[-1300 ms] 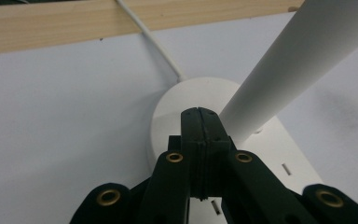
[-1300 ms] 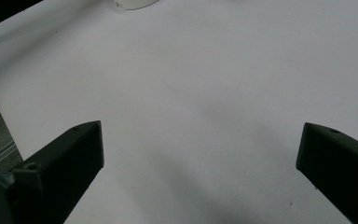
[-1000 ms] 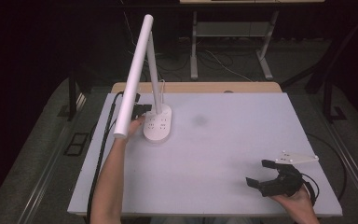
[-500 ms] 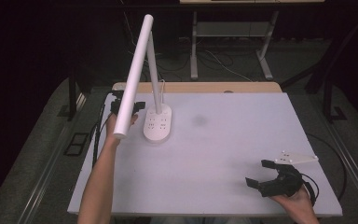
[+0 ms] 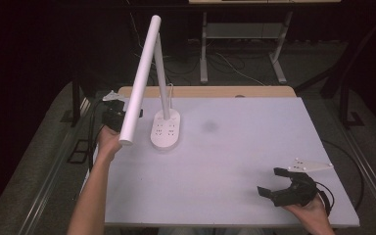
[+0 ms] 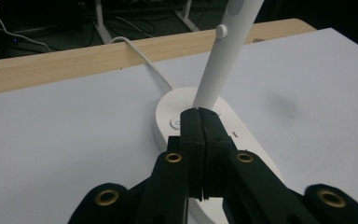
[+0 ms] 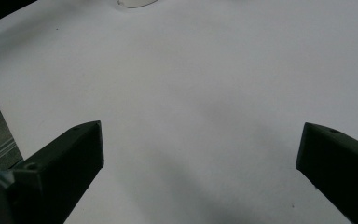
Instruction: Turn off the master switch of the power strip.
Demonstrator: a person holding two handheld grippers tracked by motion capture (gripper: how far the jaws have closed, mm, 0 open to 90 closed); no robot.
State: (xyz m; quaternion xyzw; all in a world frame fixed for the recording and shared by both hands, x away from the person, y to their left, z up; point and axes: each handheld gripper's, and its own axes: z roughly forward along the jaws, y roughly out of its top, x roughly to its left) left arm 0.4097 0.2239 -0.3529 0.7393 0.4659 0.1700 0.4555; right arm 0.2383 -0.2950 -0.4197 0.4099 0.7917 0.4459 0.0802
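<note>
Here the left tool (image 6: 199, 122) hovers, pressed together, near the white desk lamp's oval base (image 6: 223, 140).
Its button looks unpressed yet; the right tool (image 5: 280, 185), spread, waits well apart.

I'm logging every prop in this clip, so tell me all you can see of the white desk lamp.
The desk lamp is white and looks like matte plastic. Its oval base lies flat on the white table toward the back left, with small markings and a round button on top. A slim stem rises from the base to a long tubular head that slants forward and down. A white cord runs from the base over the wooden back edge. In the left gripper view the shut left gripper is just in front of the button; contact cannot be told.
</note>
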